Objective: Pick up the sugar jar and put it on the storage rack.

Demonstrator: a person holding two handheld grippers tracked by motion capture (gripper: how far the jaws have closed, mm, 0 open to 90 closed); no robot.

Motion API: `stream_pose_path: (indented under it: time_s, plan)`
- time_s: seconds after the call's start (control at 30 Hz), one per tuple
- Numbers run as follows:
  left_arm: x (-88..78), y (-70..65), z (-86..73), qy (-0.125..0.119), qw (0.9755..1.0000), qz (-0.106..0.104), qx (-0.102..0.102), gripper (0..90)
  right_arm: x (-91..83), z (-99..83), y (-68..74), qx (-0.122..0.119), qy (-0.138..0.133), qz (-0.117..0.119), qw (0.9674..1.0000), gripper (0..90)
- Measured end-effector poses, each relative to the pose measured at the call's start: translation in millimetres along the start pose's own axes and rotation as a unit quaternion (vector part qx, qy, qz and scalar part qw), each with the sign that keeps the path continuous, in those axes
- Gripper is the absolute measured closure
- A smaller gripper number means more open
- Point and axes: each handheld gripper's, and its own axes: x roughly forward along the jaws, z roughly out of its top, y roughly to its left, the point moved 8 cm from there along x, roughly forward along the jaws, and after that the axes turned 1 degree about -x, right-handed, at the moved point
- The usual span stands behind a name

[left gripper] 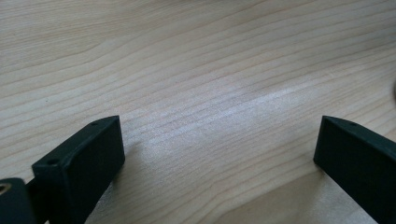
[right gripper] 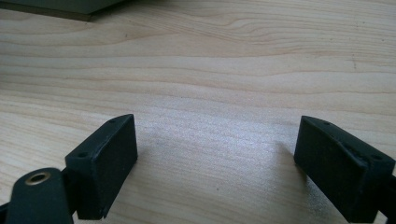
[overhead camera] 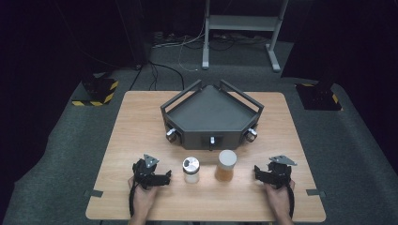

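On the surface (overhead camera: 141, 122) | both claws spread, empty | orange-filled jar (overhead camera: 226, 166): rigid, likely smooth and slippery; grip mid-body below lid

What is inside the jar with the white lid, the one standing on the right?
The jar with the white lid has clear walls; its lower part shows an orange-brown filling. The high view does not tell what it is. The lid covers the top, so nothing shows from above.

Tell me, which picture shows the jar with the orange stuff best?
The high view. There the orange-filled jar stands whole on the table, white lid on, between the two grippers and beside a smaller jar. The gripper views look at bare wood between open jaws instead.
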Motion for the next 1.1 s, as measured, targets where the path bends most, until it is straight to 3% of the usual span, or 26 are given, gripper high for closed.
stream_pose_path:
  time_s: [1.1]
  plan:
    - [-0.1,-0.7,0.5,0.001,1.0000,0.004,-0.003,2.4,0.0,0.1,0.1,0.000,0.000,-0.001,1.0000,13.3]
